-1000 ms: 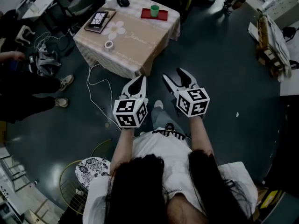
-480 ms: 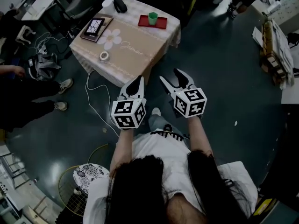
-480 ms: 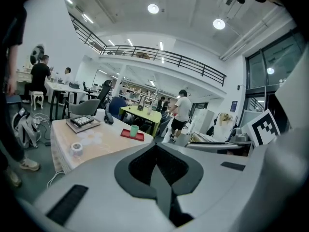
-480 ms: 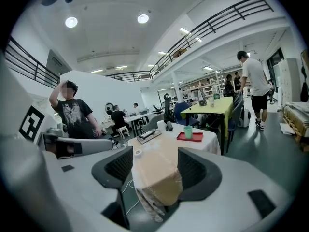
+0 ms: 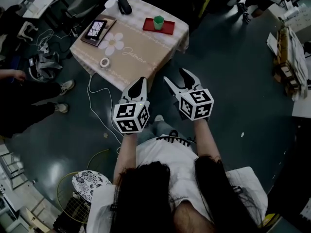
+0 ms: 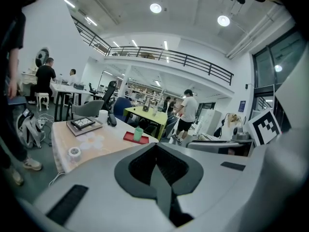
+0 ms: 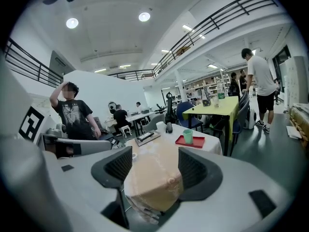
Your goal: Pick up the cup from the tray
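Cup point(image 5: 158, 22), green and upright, stands on a red tray point(image 5: 167, 28) near the far edge of a square table point(image 5: 136, 47) covered in a beige flowered cloth. Both grippers hang over the dark floor point(image 5: 228, 81) short of the table's near corner, well apart from the cup.

The left gripper point(image 5: 140, 83) has its jaws clenched together with nothing between them. The right gripper point(image 5: 176, 76) has its jaws released and spread; only the tablecloth shows through the gap, and no thing sits between the pads.

Between the grippers and the tray lies bare cloth. Off to the left on the table are a tape roll point(image 5: 104, 62) near the front edge, a tablet point(image 5: 98, 28) lying on a flat brown board, and a black object point(image 5: 125, 5) at the far corner. None of these sits on the straight line to the cup.

A white cable point(image 5: 91, 98) trails over the floor by the table's left side, and a bystander's shoe point(image 5: 67, 86) rests just beyond it. In the right gripper view a yellow table point(image 7: 219, 105) stands behind the tray, a person in a white shirt point(image 7: 260, 81) beside it, and a person in a dark shirt point(image 7: 75, 115) at the left.
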### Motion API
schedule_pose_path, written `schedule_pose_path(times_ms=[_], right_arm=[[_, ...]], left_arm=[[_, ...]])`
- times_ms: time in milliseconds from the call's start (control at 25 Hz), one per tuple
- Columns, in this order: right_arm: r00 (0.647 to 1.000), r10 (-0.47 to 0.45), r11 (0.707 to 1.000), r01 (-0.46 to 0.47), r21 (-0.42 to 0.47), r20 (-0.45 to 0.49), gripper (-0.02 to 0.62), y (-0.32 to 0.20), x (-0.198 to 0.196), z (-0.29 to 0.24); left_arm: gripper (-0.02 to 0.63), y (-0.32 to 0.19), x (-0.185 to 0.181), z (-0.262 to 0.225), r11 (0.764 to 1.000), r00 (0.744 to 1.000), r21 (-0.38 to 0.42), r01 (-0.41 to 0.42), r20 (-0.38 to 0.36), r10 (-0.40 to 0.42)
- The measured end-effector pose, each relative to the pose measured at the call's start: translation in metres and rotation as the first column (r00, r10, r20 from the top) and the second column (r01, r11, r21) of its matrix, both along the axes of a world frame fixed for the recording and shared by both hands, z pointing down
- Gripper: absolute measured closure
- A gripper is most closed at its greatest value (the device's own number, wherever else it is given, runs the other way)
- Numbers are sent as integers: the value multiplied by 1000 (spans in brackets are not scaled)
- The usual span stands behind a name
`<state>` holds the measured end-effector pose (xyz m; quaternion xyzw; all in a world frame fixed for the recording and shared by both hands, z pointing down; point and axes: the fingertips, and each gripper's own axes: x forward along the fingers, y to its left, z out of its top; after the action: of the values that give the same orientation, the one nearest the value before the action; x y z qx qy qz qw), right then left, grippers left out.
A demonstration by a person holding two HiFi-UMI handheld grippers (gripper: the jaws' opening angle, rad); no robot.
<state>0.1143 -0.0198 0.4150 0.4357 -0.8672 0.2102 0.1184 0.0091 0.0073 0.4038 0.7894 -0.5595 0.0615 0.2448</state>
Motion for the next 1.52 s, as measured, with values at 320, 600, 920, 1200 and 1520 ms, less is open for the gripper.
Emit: schedule_pose_path(times_ms=[320, 600, 920, 1200, 1520], right_arm=[[1000, -6, 1000, 6, 1, -2, 273, -29, -2, 4], [1000, 12, 1000, -12, 14, -23, 236, -77, -9, 6], [996, 20, 999, -17, 33, -84, 230, -143, -23, 6], [990, 30, 999, -27, 25, -135, 222, -198, -35, 18], [979, 27, 999, -30, -13, -204, 218, -258, -48, 47]], left_arm=[[601, -31, -8, 0, 1000, 1000, 5, 27, 11, -27], [601, -80, -20, 0, 1000, 1000, 7, 19, 24, -20], [601, -142, -41, 5, 1000, 999, 1, 16, 32, -16], [601, -180, -56, 16, 1000, 1000, -27, 14, 26, -13], [601, -225, -68, 34, 998, 1000, -69, -5, 19, 6]])
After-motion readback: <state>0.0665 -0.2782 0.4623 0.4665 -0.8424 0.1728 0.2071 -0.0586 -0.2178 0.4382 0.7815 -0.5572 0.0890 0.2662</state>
